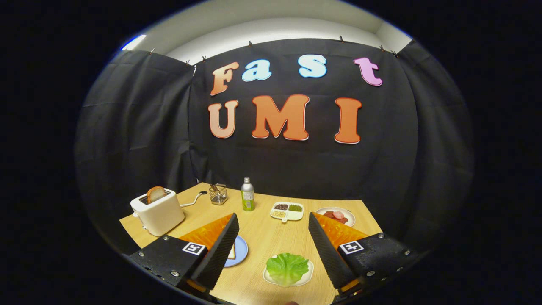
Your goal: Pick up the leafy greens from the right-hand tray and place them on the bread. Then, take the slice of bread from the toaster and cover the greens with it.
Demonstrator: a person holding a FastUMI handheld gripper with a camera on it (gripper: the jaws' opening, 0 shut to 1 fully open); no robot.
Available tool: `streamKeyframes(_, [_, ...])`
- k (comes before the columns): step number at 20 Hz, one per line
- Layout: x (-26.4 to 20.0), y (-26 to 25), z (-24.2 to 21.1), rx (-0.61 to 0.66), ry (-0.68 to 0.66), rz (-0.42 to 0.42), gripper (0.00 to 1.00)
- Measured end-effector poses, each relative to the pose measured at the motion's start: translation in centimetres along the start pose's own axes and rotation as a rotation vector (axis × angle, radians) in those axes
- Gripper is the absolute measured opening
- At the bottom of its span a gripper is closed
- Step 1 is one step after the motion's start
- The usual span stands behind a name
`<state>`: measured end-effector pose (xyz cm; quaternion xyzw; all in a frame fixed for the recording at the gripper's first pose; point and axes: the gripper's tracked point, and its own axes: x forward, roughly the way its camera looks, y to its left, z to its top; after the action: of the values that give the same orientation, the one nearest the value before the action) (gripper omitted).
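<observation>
Black-cloth booth, light wooden desk (258, 237) carrying everything. Your tongs (271, 243) are spread wide, holding nothing, hovering above the near part of the desk.

The leafy greens (287, 268) sit on a small white tray (308, 277), near side, between the fingers and slightly right of centre. The blue plate (241, 250) with the bread (232, 253) is just left of it, mostly hidden behind the left finger; only a corner of the slice shows. The toaster (158, 210) stands far left with a slice of bread (156, 193) sticking up out of the slot.

Handling, my read: the greens look like a single ruffled leaf, very light, floppy, thin. It will likely droop and may slide out of a shallow pinch. Take it across a raised fold near the middle, not a flat edge, and come down steep so the fingertips don't just push it around the tray. The tray itself looks light, so it could shift if you scrape it.

The toaster slice looks stiffer. Pinch its exposed top across the flat faces and lift straight up, gently, since the crust could crumble.
</observation>
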<state>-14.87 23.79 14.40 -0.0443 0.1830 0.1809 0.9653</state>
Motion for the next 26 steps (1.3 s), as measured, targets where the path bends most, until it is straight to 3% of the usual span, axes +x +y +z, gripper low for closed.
streamKeyframes(12, [3.8, 1.9, -11.0, -0.029, 0.420, 0.078, 0.96])
streamKeyframes(26, [8.6, -0.8, -22.4, 0.015, 0.765, 0.031, 0.91])
